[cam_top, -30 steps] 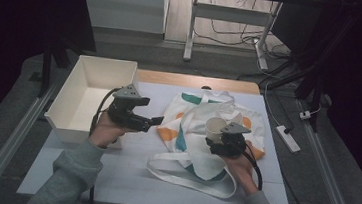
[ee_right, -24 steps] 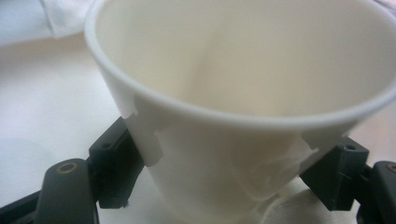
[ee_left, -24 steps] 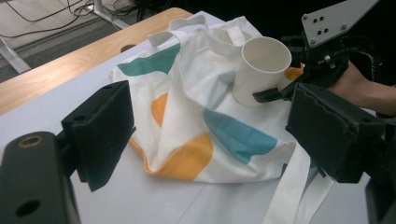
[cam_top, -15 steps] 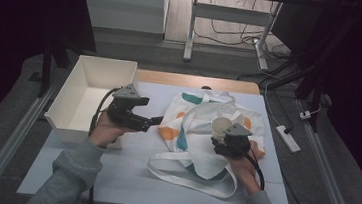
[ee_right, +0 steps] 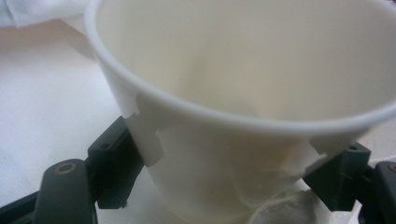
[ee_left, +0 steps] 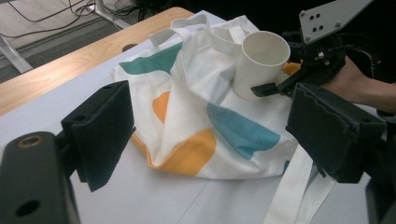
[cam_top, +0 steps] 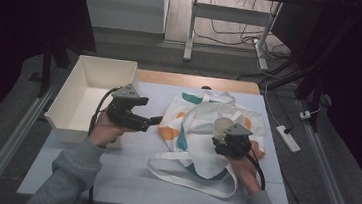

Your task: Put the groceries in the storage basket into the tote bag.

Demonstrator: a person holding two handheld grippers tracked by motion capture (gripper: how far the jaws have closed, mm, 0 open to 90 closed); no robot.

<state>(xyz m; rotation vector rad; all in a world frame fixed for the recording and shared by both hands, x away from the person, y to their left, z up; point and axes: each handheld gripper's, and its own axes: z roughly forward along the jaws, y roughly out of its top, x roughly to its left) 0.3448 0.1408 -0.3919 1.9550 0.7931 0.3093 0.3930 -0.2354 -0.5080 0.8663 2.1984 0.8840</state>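
White paper cup [ee_left: 259, 63] sits clamped in the right gripper [cam_top: 227, 138], upright on the patterned tote bag [cam_top: 201, 129] toward the table's [cam_top: 131, 177] right edge. Left gripper [cam_top: 150, 121] hovers spread wide beside the bag. Bagging the cup looks barely begun.

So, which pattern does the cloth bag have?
White cloth bag with teal and orange patches, clearest in the left gripper view.
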